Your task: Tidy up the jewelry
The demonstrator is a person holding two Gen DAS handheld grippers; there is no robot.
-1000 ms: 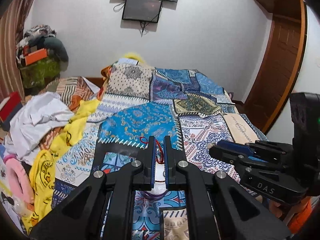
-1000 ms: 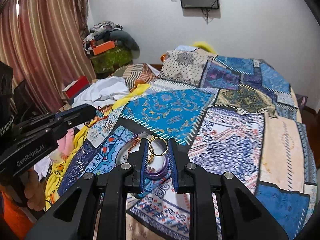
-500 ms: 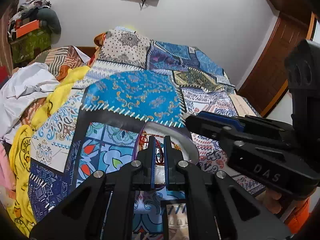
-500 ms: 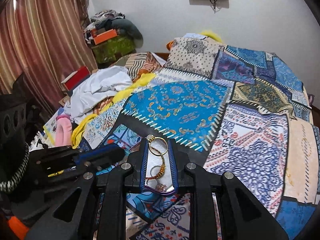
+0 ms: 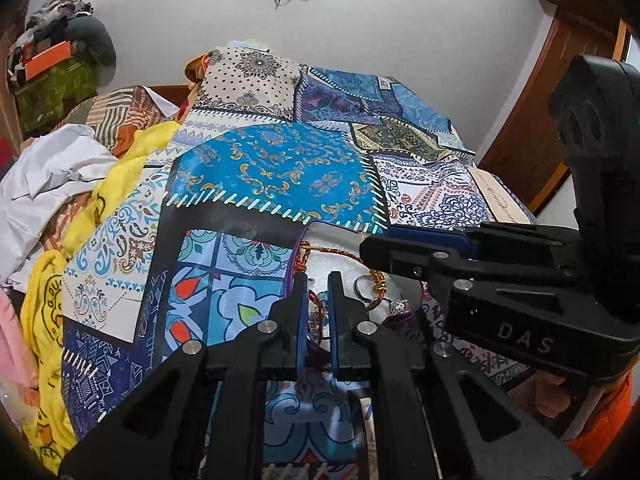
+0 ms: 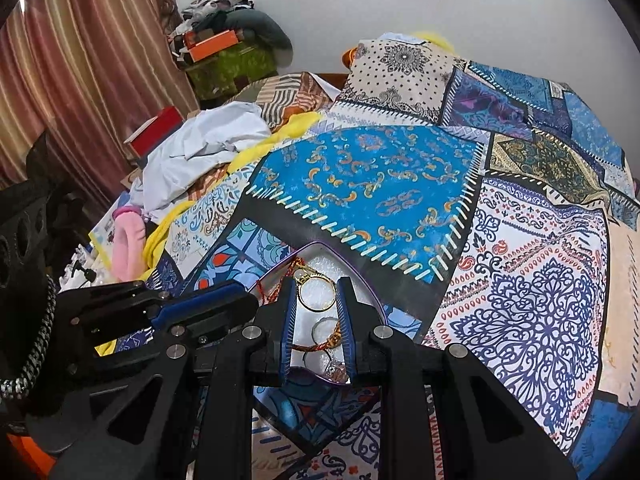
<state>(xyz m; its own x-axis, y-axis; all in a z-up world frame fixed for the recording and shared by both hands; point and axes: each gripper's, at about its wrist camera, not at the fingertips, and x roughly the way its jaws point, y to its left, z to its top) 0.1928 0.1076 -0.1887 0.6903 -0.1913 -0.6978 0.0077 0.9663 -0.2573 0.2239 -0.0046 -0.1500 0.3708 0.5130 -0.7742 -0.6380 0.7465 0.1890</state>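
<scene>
A purple-rimmed jewelry tray [image 6: 352, 266] with a white lining lies on the patchwork bedspread; it also shows in the left wrist view [image 5: 332, 234]. My right gripper [image 6: 317, 295] is shut on a gold ring-shaped bangle [image 6: 317, 295] and holds it just above the tray. My left gripper [image 5: 318, 285] is shut on a red thread bracelet [image 5: 316, 312] over the tray's near edge. A red and gold cord [image 6: 320, 344], a silver ring [image 5: 362, 285] and a small silver charm [image 5: 398, 306] lie in the tray. Each gripper's body shows in the other's view.
The patchwork bedspread [image 6: 520, 280] covers the bed. White and yellow clothes [image 5: 72, 176] are heaped at the left, with a pink item [image 6: 126, 240] and a red box [image 6: 154, 136] beside them. A curtain [image 6: 80, 60] hangs at the left, a wooden door [image 5: 560, 120] stands at the right.
Both grippers have come down and forward toward the tray with their jewelry still held. The tray now lies right under both pairs of fingers.
</scene>
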